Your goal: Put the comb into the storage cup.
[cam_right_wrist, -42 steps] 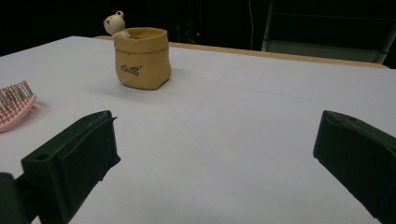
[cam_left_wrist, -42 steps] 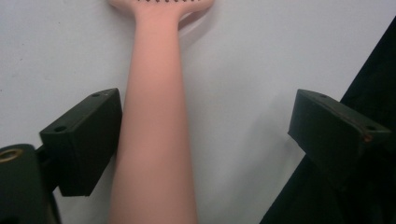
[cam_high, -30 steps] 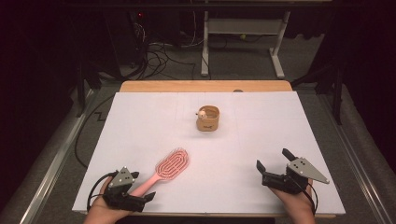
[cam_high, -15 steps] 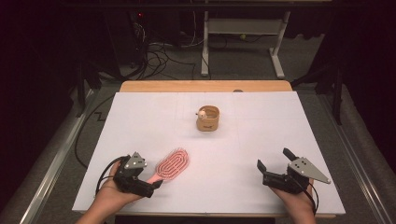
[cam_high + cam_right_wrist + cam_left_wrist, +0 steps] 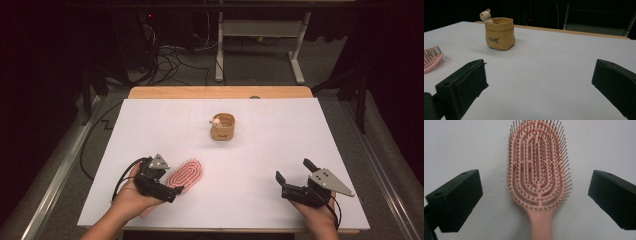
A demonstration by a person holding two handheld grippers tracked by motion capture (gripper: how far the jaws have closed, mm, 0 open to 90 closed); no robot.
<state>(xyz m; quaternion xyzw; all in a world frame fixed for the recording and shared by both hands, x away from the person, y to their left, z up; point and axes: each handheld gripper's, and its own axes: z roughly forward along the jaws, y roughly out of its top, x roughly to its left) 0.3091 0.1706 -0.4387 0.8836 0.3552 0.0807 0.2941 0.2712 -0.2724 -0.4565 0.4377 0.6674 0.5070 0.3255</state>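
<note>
The pink hairbrush point(image 5: 186, 175) lies flat on the white bench point(image 5: 280, 145), bristles up, near the front-left corner, with its head toward the middle of the bench and its handle toward the front edge. The left gripper point(image 5: 167, 187) is over the handle end of the brush, held in the person's left hand point(image 5: 131, 192). Its jaws have just been opening and now stand wide. In the left gripper view the hairbrush point(image 5: 539, 170) is between the two black jaws, but there is bare bench on both sides of it, so the pads do not touch it (the handle runs out of the bottom of that view).

The right gripper point(image 5: 292, 182) is near the front-right corner of the bench, well apart from the brush, and its jaws are wide too, with nothing between them. In the right gripper view they frame only the white surface.

A small tan pot point(image 5: 223, 127) with a little bear figure point(image 5: 216, 120) at its rim stands upright near the middle of the bench, closer to the back edge. From the right gripper view the pot point(image 5: 499, 33) is far ahead, and an edge of the brush point(image 5: 432, 58) shows at the left.
</note>
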